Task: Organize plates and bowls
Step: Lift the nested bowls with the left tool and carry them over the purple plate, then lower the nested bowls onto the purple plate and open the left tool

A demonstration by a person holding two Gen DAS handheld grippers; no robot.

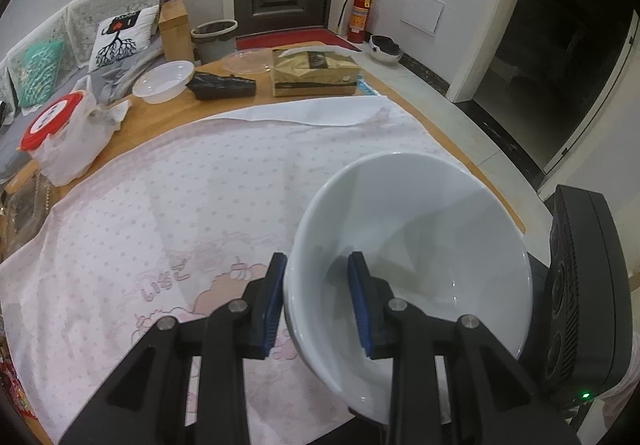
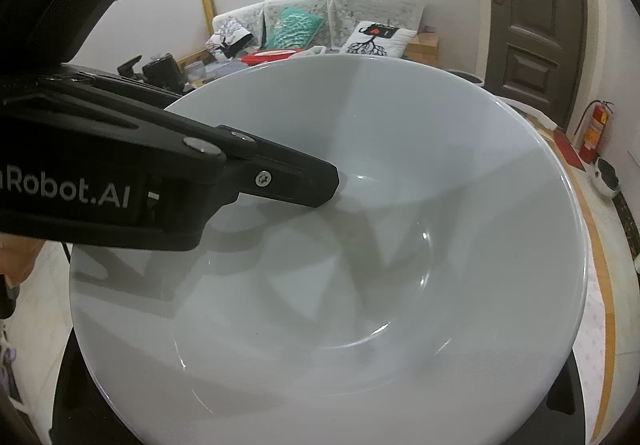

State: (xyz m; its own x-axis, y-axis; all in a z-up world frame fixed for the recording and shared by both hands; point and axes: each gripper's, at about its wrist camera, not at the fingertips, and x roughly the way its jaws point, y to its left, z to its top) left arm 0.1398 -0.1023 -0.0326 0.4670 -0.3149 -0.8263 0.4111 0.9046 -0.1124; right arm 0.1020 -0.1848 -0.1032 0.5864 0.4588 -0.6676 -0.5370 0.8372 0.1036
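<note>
A large white bowl is held tilted above the pink dotted cloth. My left gripper is shut on its near rim, one blue-padded finger outside and one inside. In the right wrist view the same bowl fills the frame, with the left gripper's finger reaching into it from the left. The right gripper's own fingers are hidden under the bowl; only dark parts show at the bottom corners. The right gripper's body stands just right of the bowl.
At the table's far edge are a white plastic bowl, a clear lid, a black pouch, a tissue box and a red-lidded tub in a bag. A sofa with cushions is left; a door and fire extinguisher beyond.
</note>
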